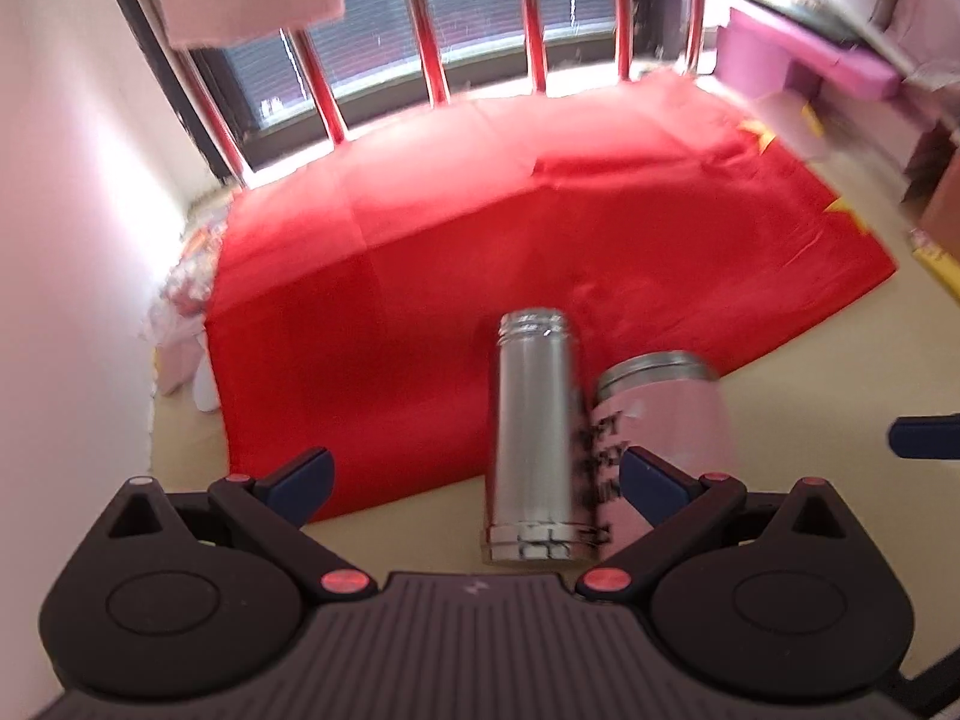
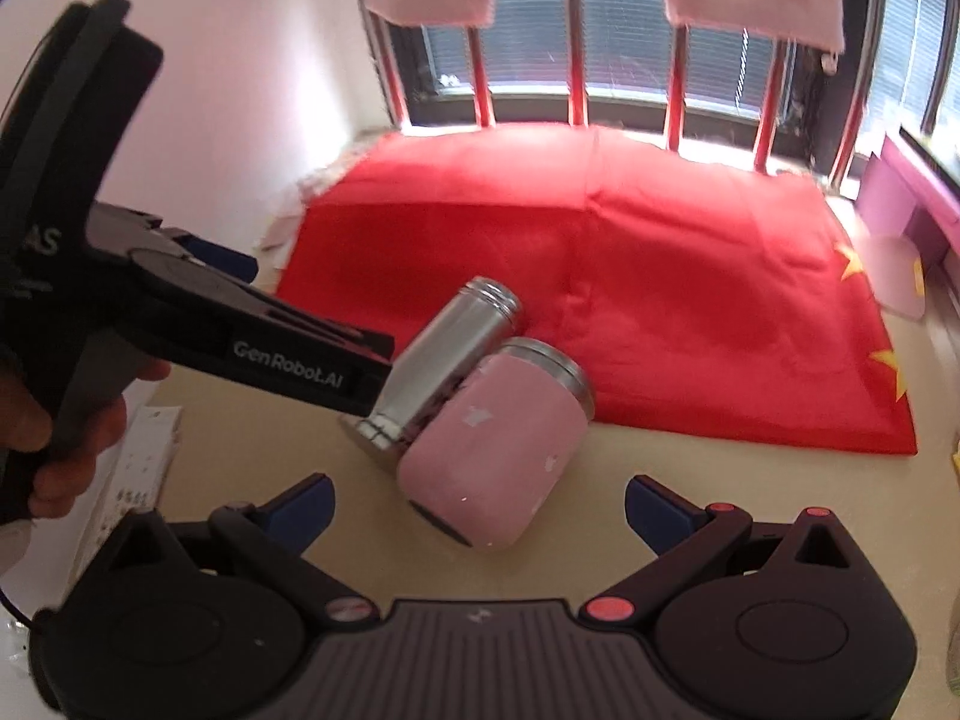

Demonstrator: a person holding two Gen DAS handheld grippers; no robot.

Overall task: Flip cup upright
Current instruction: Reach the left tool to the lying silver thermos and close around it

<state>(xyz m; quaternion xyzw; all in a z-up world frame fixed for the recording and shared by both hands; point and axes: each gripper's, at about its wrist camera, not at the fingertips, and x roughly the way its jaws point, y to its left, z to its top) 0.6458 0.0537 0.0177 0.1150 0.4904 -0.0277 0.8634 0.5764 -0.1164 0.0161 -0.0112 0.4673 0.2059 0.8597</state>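
A pink cup (image 2: 498, 444) with a steel rim lies on its side on the beige floor, rim toward the red cloth. It also shows in the left wrist view (image 1: 660, 420). A silver steel flask (image 1: 534, 432) lies beside it and touches it; it also shows in the right wrist view (image 2: 444, 354). My left gripper (image 1: 474, 483) is open, its fingers on either side of the flask's near end. My right gripper (image 2: 480, 507) is open just in front of the pink cup's base. The left gripper's body (image 2: 198, 306) reaches in from the left in the right wrist view.
A large red flag cloth (image 2: 630, 276) covers the floor behind the cups. A window with red bars (image 2: 576, 60) and hanging pink cloths is at the back. A white wall (image 1: 72, 240) stands left. Pink furniture (image 1: 810, 54) stands right. White paper (image 2: 138, 468) lies at the left.
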